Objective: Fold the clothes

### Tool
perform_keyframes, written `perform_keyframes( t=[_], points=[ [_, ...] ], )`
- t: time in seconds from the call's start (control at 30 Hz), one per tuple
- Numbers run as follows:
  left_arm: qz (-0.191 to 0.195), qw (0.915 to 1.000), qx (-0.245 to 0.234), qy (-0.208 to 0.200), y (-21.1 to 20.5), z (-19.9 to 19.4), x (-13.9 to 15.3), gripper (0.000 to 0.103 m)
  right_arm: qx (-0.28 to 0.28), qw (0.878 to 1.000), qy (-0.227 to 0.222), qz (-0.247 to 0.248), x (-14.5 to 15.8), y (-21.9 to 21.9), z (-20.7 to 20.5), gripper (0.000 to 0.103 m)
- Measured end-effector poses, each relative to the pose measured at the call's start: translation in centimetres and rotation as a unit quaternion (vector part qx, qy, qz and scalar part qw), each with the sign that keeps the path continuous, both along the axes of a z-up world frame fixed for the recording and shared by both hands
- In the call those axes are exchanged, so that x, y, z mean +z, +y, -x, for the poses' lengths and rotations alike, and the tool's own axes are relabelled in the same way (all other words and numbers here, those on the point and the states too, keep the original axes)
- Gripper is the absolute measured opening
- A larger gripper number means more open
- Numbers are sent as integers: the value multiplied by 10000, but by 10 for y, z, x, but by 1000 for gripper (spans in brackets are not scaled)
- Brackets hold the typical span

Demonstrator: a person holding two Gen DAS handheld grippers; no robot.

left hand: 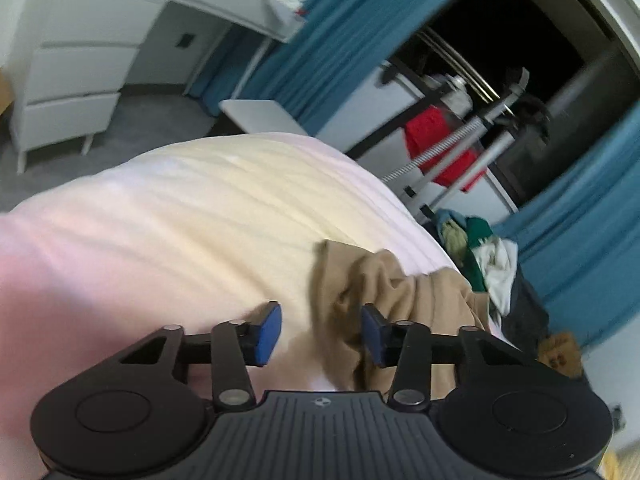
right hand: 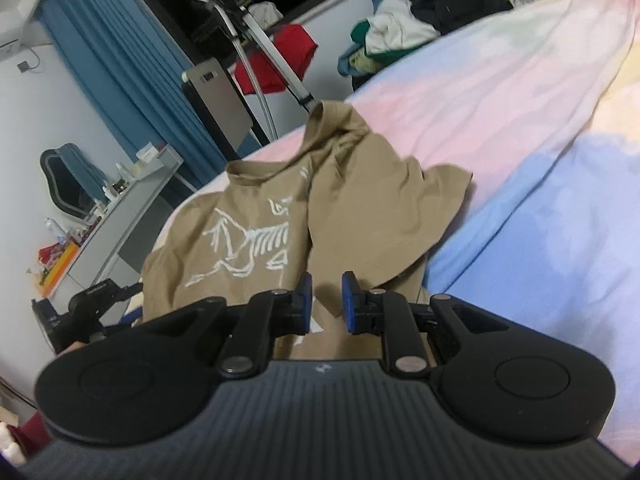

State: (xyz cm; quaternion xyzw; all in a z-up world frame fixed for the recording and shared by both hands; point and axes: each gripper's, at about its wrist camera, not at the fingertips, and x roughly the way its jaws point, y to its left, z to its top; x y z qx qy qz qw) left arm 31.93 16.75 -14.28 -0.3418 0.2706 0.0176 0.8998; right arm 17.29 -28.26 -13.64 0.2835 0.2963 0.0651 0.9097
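Tan cotton, crumpled and half doubled over itself, is the T-shirt [right hand: 304,216] lying on the bed [right hand: 520,140], whose sheet runs in pale pink, blue and cream patches. A white line-drawn print shows on the shirt's chest, partly lost in a fold, and the collar stands up in a ridge toward the far edge of the mattress.

In the right wrist view the right gripper [right hand: 326,300] sits low over the shirt's near hem. Its jaws stand with only a narrow gap between the blue pads; tan cloth shows in and behind that gap, but whether the pads actually pinch it cannot be told, since the hem itself is hidden under the gripper body.

In the left wrist view the left gripper [left hand: 320,330] has its jaws parted. The left pad is over bare sheet, while the right pad lies against a bunched edge of the shirt [left hand: 400,292]; cloth shows between the two pads without being pressed from both sides. The whole view is smeared by motion blur, so the fabric's edges are soft.

Beyond the bed, a heap of mixed clothes [right hand: 384,40] lies by the far corner, and a red garment [right hand: 280,60] hangs on a metal drying rack [right hand: 256,44] before blue curtains [right hand: 120,64]. A cluttered bench [right hand: 120,216] at left is cut off by the frame edge.
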Motion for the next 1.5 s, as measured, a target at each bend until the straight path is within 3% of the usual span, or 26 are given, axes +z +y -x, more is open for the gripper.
perform_keyframes(
  t=[0.03, 0.07, 0.1, 0.27, 0.4, 0.53, 0.67, 0.8, 0.87, 0.9, 0.97, 1.03, 1.1, 1.13, 1.17, 1.2, 1.33, 1.4, 1.47, 1.5],
  points=[
    [-3, 9999, -140, -21, -4, -2, -1, 28, 19, 10000, 30, -10, -3, 0, -4, 19],
    [-12, 9996, -267, -35, -7, -5, -1, 12, 27, 10000, 48, -3, -5, 2, -5, 19],
    [-36, 9993, -358, -30, -10, -6, 1, 3, 33, 10000, 74, 6, -8, 3, -7, 19],
    [-562, 9979, -200, -271, -10, -1, 30, 0, 74, 9996, 268, -106, -17, 7, -11, 19],
    [-1092, 9913, 441, -594, 7, 11, 64, 0, -94, 9997, 169, -114, -11, 6, -5, 19],
    [-1204, 9849, 1097, -582, 20, 26, 72, 0, -183, 9997, 63, 122, -6, 8, -3, 19],
    [-168, 9940, 1063, -188, 37, 39, 55, 3, -273, 9993, 46, 260, -4, 9, -2, 19],
    [920, 9915, 836, 371, 45, 48, 26, 28, -243, 9995, 70, 177, -3, 10, 0, 20],
    [1151, 9887, 769, 571, 42, 50, 14, 31, -188, 9997, 76, 150, -2, 13, 1, 20],
    [1201, 9886, 708, 576, 40, 48, 9, 40, -138, 9998, 77, 144, -2, 15, 1, 20],
    [1196, 9892, 652, 533, 44, 43, 0, 48, -41, 9999, 84, 125, -2, 19, 1, 21],
    [1067, 9913, 667, 380, 43, 36, -7, 48, 43, 9999, 91, 106, -3, 23, 0, 21],
    [937, 9937, 562, 251, 37, 24, -10, 42, 86, 9998, 114, 107, -4, 25, -1, 21],
    [797, 9953, 509, 207, 34, 18, -8, 34, 105, 9998, 125, 104, -5, 26, -2, 21],
    [583, 9971, 466, 145, 30, 12, -5, 10, 111, 9998, 135, 94, -6, 26, -3, 21],
    [297, 9986, 430, 100, 25, 9, 0, 2, 106, 9998, 148, 77, -7, 25, -4, 21],
    [-812, 9957, 275, -361, -7, 6, 38, 2, 5, 9999, 151, 19, -7, 21, -7, 21],
    [-1571, 9848, -12, -741, -38, 6, 63, 2, -83, 9998, 163, 7, -7, 17, -7, 21],
    [-2429, 9615, -506, -1179, -83, 5, 86, 2, -193, 9996, 184, -67, -7, 10, -7, 21],
    [-2616, 9525, -821, -1328, -108, 5, 92, 2, -255, 9995, 178, -100, -7, 7, -6, 21]
  ],
)
